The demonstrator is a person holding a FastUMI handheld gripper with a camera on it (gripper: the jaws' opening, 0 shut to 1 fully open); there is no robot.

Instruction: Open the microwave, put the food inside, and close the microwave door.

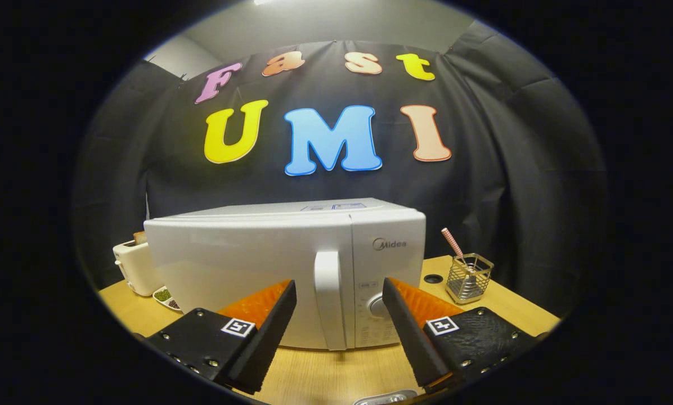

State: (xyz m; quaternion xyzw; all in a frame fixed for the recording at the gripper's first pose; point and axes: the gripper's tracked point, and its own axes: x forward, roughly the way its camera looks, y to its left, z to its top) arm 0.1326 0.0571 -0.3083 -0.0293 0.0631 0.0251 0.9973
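I see the microwave (pixel 269 270) standing on the wooden desk (pixel 336 371) just ahead of my gripper (pixel 339 306), its white door shut and facing me. The vertical door handle (pixel 330 298) sits between the two fingers but beyond their tips, so nothing is touching it. The jaws are spread wide apart and hold nothing. To the right of the handle I can make out the control panel with a round dial (pixel 377 305), partly hidden behind my right finger.

For containers: on the desk to the right of the microwave there is a small wire-mesh holder (pixel 470 278), upright, with a pink-and-white striped straw (pixel 452 242) leaning out of it toward the microwave; something dark and metallic stands inside it too, but I cannot tell what. Near it, toward the microwave, a dark round hole (pixel 433 278) shows in the desk top.

On the left, a white toaster (pixel 134 270) stands partly behind the microwave, with a slice of toast (pixel 140 237) poking out of its top. In front of the toaster lies a small shallow dish (pixel 166 298) with green and dark bits in it, close to the microwave's corner. At the near edge of the desk, below my fingers, I see part of a shiny metal object (pixel 384 398) I cannot identify.
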